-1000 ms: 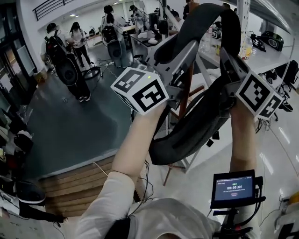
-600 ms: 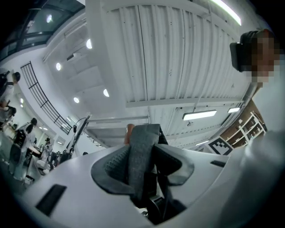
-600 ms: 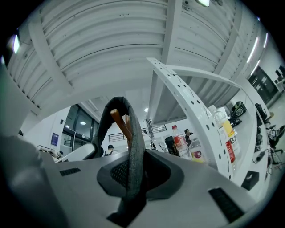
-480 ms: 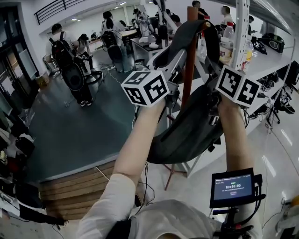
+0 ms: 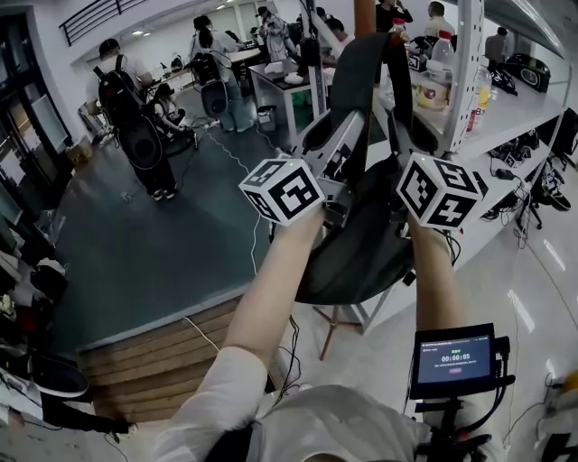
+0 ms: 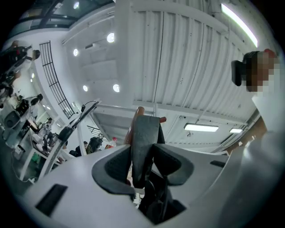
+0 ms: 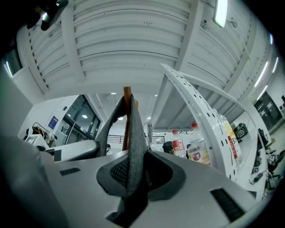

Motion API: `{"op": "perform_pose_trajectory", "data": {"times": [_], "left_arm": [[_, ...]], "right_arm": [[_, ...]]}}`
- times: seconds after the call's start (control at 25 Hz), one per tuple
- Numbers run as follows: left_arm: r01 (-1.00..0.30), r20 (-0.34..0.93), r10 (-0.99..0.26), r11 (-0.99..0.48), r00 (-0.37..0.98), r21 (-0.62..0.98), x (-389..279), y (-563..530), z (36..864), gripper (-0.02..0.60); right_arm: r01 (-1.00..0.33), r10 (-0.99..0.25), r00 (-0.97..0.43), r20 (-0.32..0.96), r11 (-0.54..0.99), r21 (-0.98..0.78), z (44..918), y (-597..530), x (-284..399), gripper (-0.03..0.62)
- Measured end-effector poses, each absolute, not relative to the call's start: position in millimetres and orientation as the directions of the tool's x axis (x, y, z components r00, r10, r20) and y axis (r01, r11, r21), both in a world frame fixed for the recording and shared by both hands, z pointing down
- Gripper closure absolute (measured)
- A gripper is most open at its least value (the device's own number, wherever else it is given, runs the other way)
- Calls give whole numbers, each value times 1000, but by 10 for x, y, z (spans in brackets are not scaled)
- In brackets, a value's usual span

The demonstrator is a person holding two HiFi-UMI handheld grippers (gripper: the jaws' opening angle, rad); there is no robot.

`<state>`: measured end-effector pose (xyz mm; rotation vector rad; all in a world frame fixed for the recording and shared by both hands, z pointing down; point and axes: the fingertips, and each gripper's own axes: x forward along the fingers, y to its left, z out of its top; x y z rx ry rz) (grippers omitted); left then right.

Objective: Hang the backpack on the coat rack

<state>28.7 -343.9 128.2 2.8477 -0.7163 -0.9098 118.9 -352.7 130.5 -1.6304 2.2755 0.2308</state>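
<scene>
Where the head view looks down along two upheld forearms, one dark backpack [image 5: 357, 244] is entered. It is held clear of the floor between both tools, with its body sagging below them. Its shoulder straps run up against the reddish-brown pole of the coat rack [image 5: 364, 13]. Whether any strap sits on a hook cannot be told.

Entry, left hand-held gripper [image 6: 143, 164]: jaws pinched on a broad dark strap [image 6: 144, 133]. Only this view shows a short peg [image 6: 163, 119] jutting from the pole behind the strap, under a ribbed white ceiling.

Entry, right hand-held gripper [image 7: 133, 173]: jaws pressed onto a grey padded strap [image 7: 135, 142] seen edge-on. Only this view shows the pole's upper end standing above that strap.

Entries from the head view alone:
- Both marker cubes sit level, one on either side of the pack.
- A small screen [image 5: 454, 361] sits below the right forearm.
- People wearing backpacks [image 5: 135, 117] stand on the grey floor at upper left.

Shared entries, head and right gripper views: a white perforated shelf upright [image 5: 465, 81] stands just right of the pole, with bottles [image 5: 440, 59] beside it.
</scene>
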Motion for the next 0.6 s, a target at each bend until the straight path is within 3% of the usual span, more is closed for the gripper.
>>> {"op": "perform_pose_trajectory", "data": {"times": [0.16, 0.4, 0.6], "left_arm": [[-435, -537, -467, -879, 703, 195, 292, -3445, 1411, 419], [-601, -547, -495, -799, 675, -18, 139, -3116, 1421, 420], [-562, -479, -473, -825, 739, -53, -59, -2558, 1785, 420]], "right_arm": [[-943, -885, -288, -366, 329, -53, 1367, -3570, 1230, 547], [-965, -904, -217, -367, 255, -58, 1386, -3641, 1352, 548], [-964, -908, -219, -357, 259, -68, 1393, -3672, 1363, 546]]}}
